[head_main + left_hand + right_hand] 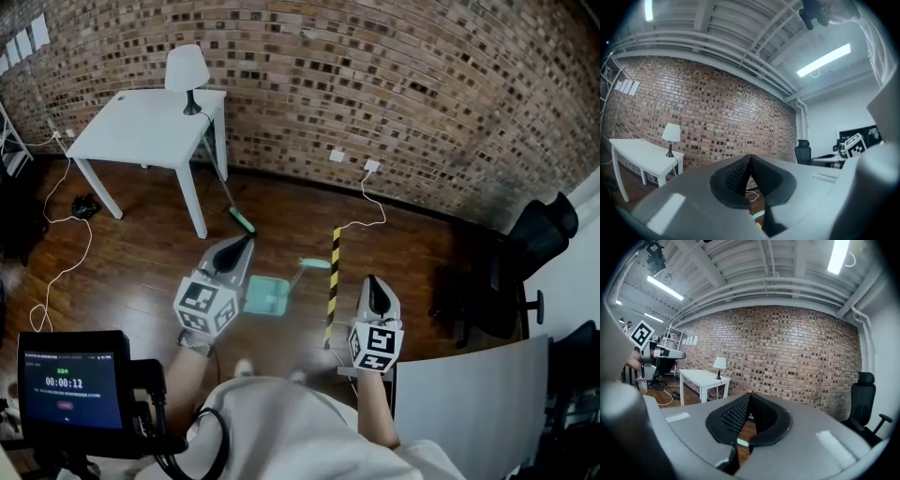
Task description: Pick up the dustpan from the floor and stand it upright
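Note:
The teal dustpan lies flat on the wooden floor, its handle reaching to the right. My left gripper hovers just left of it and above it, jaws shut with nothing between them. Its own view shows the pads pressed together, and a teal sliver of the dustpan below them. My right gripper hangs to the right of the dustpan, also shut and holding nothing. In the right gripper view the pads meet, and a pale teal sliver shows under them.
A broom with a teal head leans by the white table, which bears a lamp. A yellow-black striped strip runs along the floor beside the dustpan. A black office chair and a white desk stand at right.

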A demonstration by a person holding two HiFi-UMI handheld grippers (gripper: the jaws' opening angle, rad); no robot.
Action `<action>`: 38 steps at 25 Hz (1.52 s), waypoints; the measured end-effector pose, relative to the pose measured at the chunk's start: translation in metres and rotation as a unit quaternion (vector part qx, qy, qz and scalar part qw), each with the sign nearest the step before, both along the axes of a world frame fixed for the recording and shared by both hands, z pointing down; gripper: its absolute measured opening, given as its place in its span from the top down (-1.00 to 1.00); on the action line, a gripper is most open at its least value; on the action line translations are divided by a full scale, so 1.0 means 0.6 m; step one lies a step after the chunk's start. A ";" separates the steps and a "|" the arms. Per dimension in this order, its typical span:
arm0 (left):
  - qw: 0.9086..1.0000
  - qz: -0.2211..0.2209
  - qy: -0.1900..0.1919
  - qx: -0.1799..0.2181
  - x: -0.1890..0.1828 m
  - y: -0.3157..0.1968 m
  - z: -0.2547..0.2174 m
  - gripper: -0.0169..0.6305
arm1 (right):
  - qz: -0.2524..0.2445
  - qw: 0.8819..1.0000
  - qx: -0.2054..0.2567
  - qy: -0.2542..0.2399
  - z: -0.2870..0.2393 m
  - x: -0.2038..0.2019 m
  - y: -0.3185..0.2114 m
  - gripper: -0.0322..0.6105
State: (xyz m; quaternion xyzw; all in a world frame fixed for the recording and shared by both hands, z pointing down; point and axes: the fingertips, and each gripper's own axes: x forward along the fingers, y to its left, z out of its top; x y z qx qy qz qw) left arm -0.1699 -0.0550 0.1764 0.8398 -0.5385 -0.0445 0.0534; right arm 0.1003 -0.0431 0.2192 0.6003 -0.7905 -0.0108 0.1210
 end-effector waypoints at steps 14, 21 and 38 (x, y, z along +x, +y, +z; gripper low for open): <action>0.996 0.041 -0.074 -0.013 -0.062 0.014 0.052 0.95 | 0.004 0.994 0.021 -0.106 -0.071 -0.038 0.056 0.86; 0.998 0.047 -0.048 0.009 -0.005 0.148 0.065 0.95 | -0.082 0.989 0.031 -0.118 -0.072 -0.045 0.183 0.86; 0.996 -0.006 -0.064 0.059 0.201 0.711 0.010 0.95 | -0.060 0.989 0.052 -0.124 -0.092 0.191 0.664 0.86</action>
